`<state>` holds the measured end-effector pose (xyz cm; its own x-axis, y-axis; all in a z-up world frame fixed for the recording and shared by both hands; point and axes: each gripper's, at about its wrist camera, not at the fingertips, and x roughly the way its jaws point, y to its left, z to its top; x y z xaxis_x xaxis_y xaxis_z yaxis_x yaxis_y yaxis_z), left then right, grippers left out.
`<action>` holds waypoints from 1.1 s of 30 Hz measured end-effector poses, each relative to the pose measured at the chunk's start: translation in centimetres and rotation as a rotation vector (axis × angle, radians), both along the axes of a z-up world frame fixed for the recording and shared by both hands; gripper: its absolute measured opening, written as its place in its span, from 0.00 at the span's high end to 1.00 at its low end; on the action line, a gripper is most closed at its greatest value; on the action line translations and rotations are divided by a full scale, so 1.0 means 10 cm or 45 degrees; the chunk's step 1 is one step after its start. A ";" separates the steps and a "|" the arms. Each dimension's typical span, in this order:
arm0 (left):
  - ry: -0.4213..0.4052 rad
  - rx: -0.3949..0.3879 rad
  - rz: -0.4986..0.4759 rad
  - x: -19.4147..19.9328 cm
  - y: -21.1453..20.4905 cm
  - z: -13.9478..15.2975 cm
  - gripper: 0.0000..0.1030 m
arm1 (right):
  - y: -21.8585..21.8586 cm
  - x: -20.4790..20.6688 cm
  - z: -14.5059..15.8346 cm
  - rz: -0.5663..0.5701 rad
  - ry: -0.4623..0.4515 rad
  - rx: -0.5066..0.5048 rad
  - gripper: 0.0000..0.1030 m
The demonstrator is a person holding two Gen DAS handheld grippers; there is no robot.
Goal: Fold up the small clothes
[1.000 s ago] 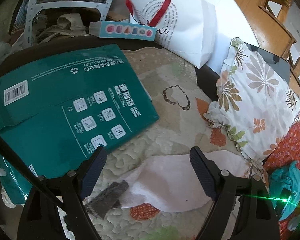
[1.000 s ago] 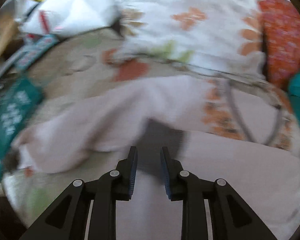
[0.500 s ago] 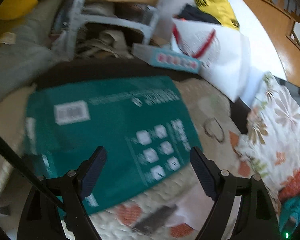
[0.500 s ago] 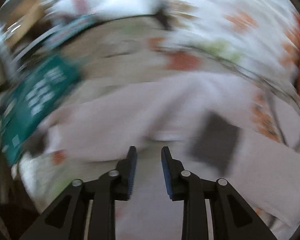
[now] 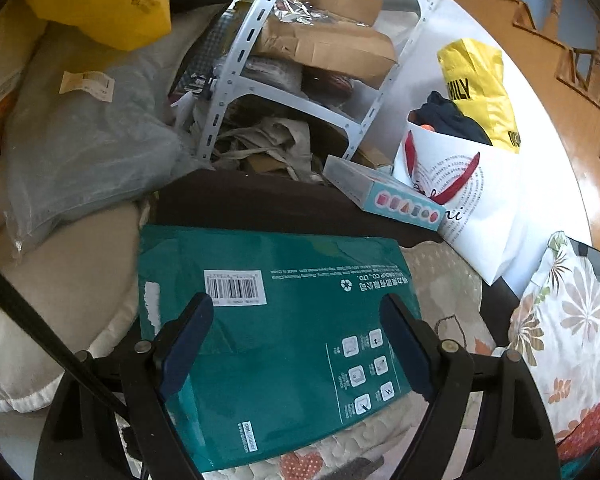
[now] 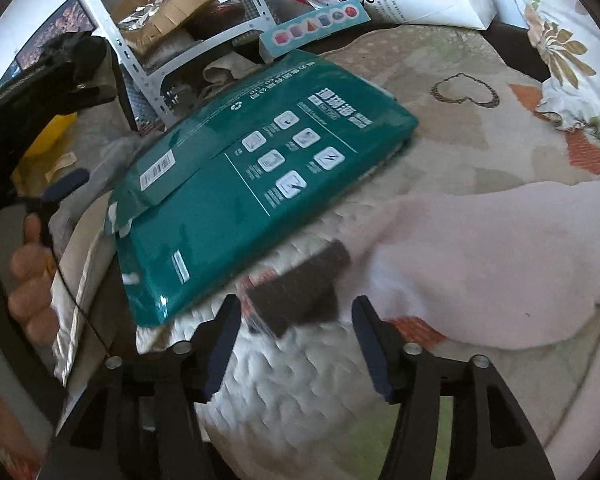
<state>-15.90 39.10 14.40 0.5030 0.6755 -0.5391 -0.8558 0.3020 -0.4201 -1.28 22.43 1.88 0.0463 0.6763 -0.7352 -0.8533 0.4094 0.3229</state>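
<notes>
The right claw (image 6: 296,336) is opening, its blue pads spread with nothing pressed between them. Just beyond its tips lies a small pale pink garment (image 6: 496,264) on the quilted bedspread (image 6: 460,128), spreading away to the right. A dark grey patch (image 6: 300,288) at the garment's left end sits in line with the gap between the pads; motion blur hides whether it touches either one. To the left of the garment, close by, a flat green package (image 6: 252,184) lies on the bedspread, its far corner beside a small teal box (image 6: 316,28).

The left claw (image 5: 296,344) is released, spread wide over the near part of the same green package (image 5: 284,340), holding nothing. A hand (image 6: 32,280) grips it at the left edge of the right wrist view. At the bottom of the left wrist view a dark sliver (image 5: 356,468) just shows. A floral pillow (image 5: 572,332) lies to the right, a white paper bag (image 5: 472,208) and a metal rack (image 5: 236,64) farther back.
</notes>
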 end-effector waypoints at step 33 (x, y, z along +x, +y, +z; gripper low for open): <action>0.317 0.091 -0.735 2.08 -1.84 -0.23 0.18 | -4.20 2.31 0.43 -1.077 -0.146 -0.435 0.93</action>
